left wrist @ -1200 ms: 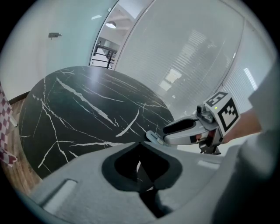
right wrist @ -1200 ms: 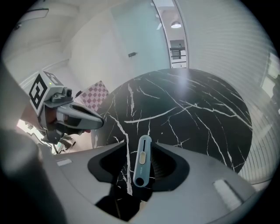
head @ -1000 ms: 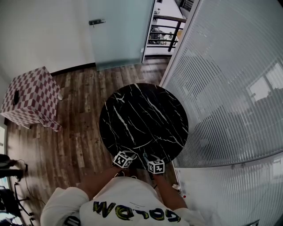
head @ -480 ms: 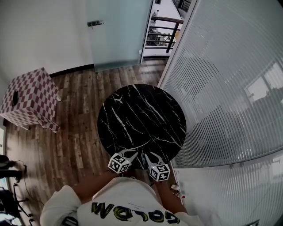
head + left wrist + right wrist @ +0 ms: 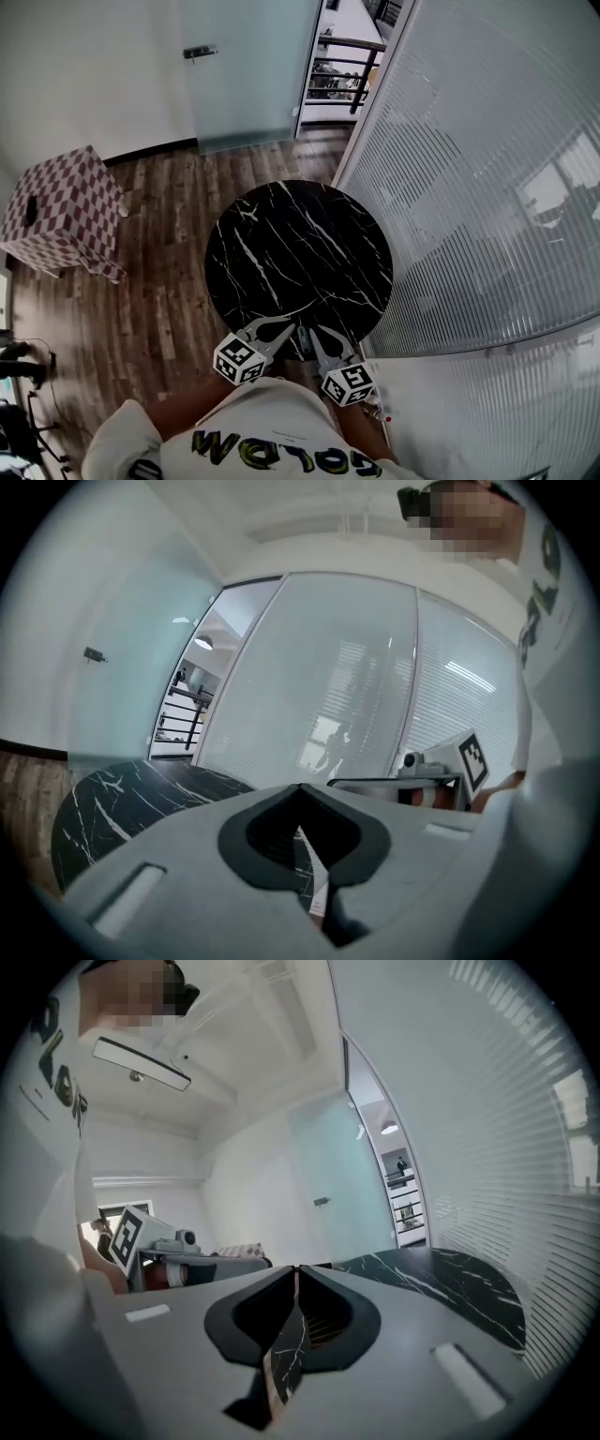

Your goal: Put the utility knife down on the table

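Marble, black veined with white, tops the round table [image 5: 298,253], which stands on a wood floor [image 5: 159,281] beside a glass wall with slatted blinds [image 5: 469,187]. The person, in a white printed shirt [image 5: 272,441], holds both grippers side by side at the table's near edge, each pointing out over it. The left gripper [image 5: 300,789] has its jaws drawn together with the tips meeting. Only a thin slit lower down lets the marble show through, and it has hold of nothing. The right gripper [image 5: 295,1271] is closing, its tips all but touching, with nothing between its jaws; the veined tabletop shows through the narrow gap. From above, the left marker cube [image 5: 237,361] and the right marker cube [image 5: 347,384] sit just in front of the person's chest. The utility knife appears in none of the views. Off to the left, well apart from the table, stands a red-and-white checked box [image 5: 64,211] with a small dark thing on top. A frosted glass door [image 5: 248,70] fills part of the far wall.
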